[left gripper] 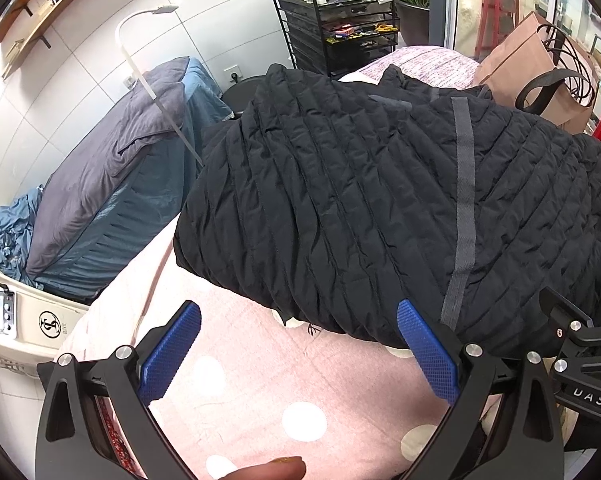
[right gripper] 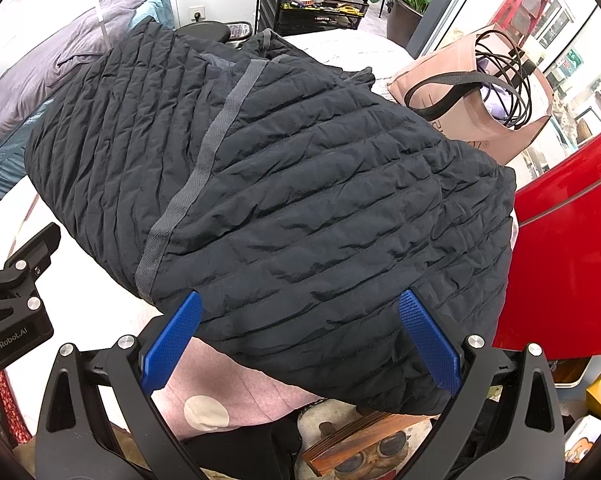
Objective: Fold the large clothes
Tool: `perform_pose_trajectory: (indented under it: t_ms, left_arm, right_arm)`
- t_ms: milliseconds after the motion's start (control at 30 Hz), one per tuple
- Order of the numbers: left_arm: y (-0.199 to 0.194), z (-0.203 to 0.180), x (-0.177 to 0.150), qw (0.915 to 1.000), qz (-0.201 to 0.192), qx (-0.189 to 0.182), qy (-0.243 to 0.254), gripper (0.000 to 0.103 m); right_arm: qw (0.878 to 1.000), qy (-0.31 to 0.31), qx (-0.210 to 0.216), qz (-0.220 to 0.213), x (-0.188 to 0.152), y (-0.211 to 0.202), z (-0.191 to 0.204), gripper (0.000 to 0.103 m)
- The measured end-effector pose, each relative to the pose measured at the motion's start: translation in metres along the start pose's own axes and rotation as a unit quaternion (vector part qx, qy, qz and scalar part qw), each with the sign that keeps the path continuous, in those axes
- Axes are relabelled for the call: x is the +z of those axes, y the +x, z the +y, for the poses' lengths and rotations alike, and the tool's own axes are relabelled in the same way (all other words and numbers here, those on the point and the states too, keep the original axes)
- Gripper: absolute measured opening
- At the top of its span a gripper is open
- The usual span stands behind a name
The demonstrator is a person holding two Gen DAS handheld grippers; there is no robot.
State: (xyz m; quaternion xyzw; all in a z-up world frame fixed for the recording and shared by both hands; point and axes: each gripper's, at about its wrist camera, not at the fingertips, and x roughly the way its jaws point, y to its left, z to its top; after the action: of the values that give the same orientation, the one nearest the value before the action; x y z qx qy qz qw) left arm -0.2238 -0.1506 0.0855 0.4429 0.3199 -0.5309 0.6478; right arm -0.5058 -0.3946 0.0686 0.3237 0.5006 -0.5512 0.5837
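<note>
A black quilted jacket lies folded into a thick bundle on a pink spotted cloth; a grey tape strip runs along it. My left gripper stands open just in front of the jacket's near edge, nothing between its blue pads. In the right wrist view the same jacket fills the middle. My right gripper is open too, its pads resting over the jacket's near edge without clamping it. The other gripper's black body shows at the left.
A pink paper bag with black cables stands behind the jacket on the right. A red panel lies close at the right. A bed with grey and blue bedding is at the left, a black wire rack behind.
</note>
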Motion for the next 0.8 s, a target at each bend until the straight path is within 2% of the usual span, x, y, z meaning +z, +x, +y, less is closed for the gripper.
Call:
perform_pose_trajectory:
  t_ms: [800]
  left_arm:
    - [-0.0031,-0.0037,-0.0011,1.0000,-0.002,0.005,0.006,0.097]
  right_arm:
    - [1.000,-0.001,0.001,0.001,-0.0016,0.0012,-0.0008,0.097]
